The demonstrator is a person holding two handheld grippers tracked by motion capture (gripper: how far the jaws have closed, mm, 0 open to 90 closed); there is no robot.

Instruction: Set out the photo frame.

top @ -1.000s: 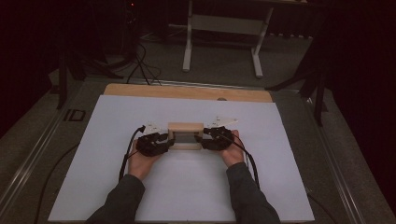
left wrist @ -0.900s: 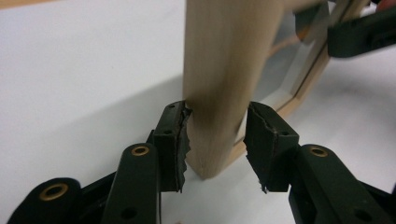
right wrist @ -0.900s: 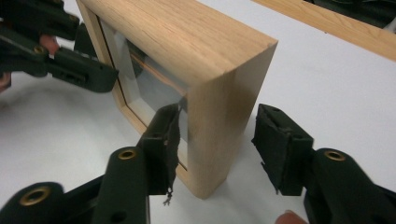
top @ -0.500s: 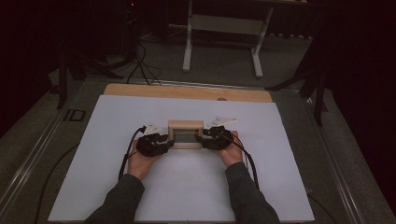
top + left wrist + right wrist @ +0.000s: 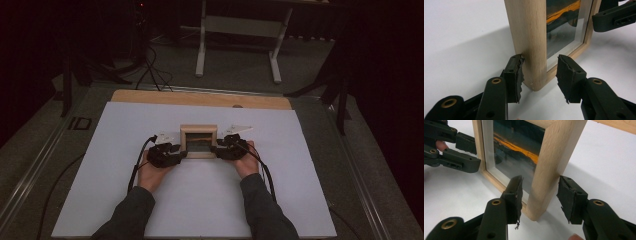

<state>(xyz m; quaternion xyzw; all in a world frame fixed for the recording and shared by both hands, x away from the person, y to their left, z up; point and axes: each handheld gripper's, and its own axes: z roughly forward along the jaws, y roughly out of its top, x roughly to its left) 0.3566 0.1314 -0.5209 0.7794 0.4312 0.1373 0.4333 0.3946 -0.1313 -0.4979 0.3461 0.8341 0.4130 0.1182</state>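
We see a small wooden picture frame (image 5: 199,141) standing upright near the middle of the white sheet (image 5: 125,125) that covers the bench (image 5: 200,98). Its glass front carries a dark picture with an orange streak.

The left gripper (image 5: 179,154) sits at the frame's left side. In the left gripper view, that gripper (image 5: 539,75) straddles the lower corner of the frame (image 5: 531,37): 1 pad touches the outer wooden face, while the other pad stands apart from the glass side with a clear gap. Its jaws have just been opening, with the frame's edge between them, so it is not clamped.

The right gripper (image 5: 218,150) is at the frame's right side. In the right gripper view, this gripper (image 5: 540,195) brackets the other lower corner of the frame (image 5: 554,157), and both pads stand just off the wood. Its jaws have just been closing a little, yet they do not press on the frame.

Both hands rest on the sheet behind the 2 grippers.
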